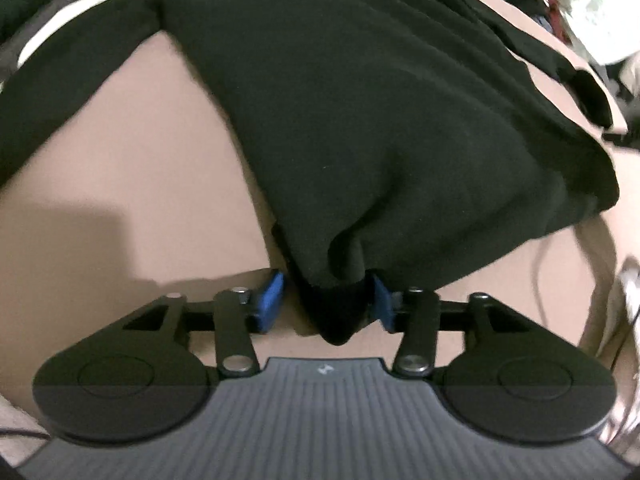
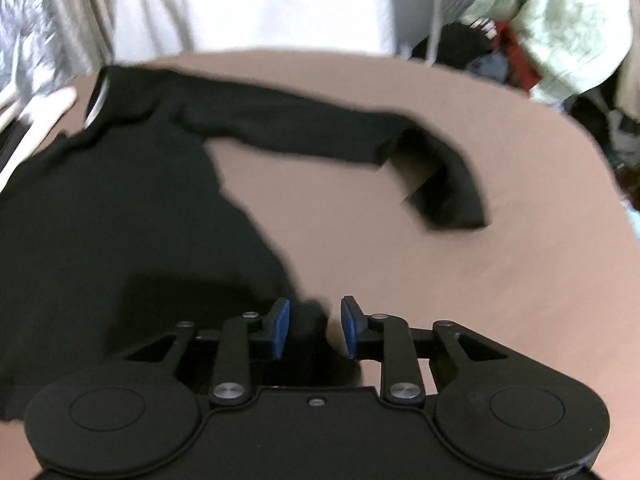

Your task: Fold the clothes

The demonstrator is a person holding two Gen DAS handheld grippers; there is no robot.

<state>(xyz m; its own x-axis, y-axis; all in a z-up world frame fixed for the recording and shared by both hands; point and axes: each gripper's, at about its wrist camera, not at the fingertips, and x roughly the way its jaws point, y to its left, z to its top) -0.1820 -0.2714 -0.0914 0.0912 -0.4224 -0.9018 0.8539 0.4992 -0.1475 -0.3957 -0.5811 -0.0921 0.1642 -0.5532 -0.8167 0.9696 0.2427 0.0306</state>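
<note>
Both tools, left tool (image 1: 329,306) and right tool (image 2: 313,328), stand spread around the hem of the black sweater (image 1: 360,120), which lies flat on the brown worktop (image 2: 480,280), apparently released for folding.

A smooth pinkish-brown tabletop (image 2: 460,280) is carrying a black long-sleeved knit sweater (image 2: 120,220), lying spread, one sleeve bent back

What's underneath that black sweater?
The black sweater lies on a tan table, which shows bare all around it. Whatever sits directly beneath the cloth is covered, so nothing more can be told.
</note>
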